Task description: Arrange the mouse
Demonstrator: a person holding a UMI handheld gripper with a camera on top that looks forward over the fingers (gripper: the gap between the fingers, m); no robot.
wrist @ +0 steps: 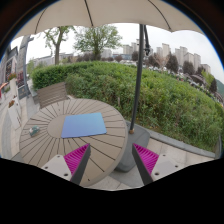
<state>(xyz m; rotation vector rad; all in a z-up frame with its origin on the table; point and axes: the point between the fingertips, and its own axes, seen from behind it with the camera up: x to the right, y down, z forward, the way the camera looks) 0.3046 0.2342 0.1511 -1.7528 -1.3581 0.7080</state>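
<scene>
The tongs (111, 160) are nearest, held wide apart with nothing between the fingers and nothing gripped. The pink pads (75, 158) face each other across an open gap, and through that gap shows the near rim of a round slatted table (105, 138). The left finger overlaps the table's edge; the right finger hangs over pale paving (175, 165) just beside the table.

Just ahead of the tongs, a little left of the gap's middle, a blue mat (83, 124) lies flat on the table top. Further left, beyond the left finger and apart from the mat, a small pale thing rests on the slats; it looks like the mouse (35, 130), though it is too small to tell for sure. It is not on the mat, and is well clear of both fingers.

Ahead of the right finger a dark pole (140, 85) rises, tilted, from a grey base (137, 135) just beside the table, up to a canopy (100, 12) that spreads overhead. Beyond the table on the left stands a slatted chair (52, 94). A wide green hedge (150, 90) runs behind the table and pole, and far beyond it are trees (97, 40) and tall buildings (175, 55) under a bright sky
</scene>
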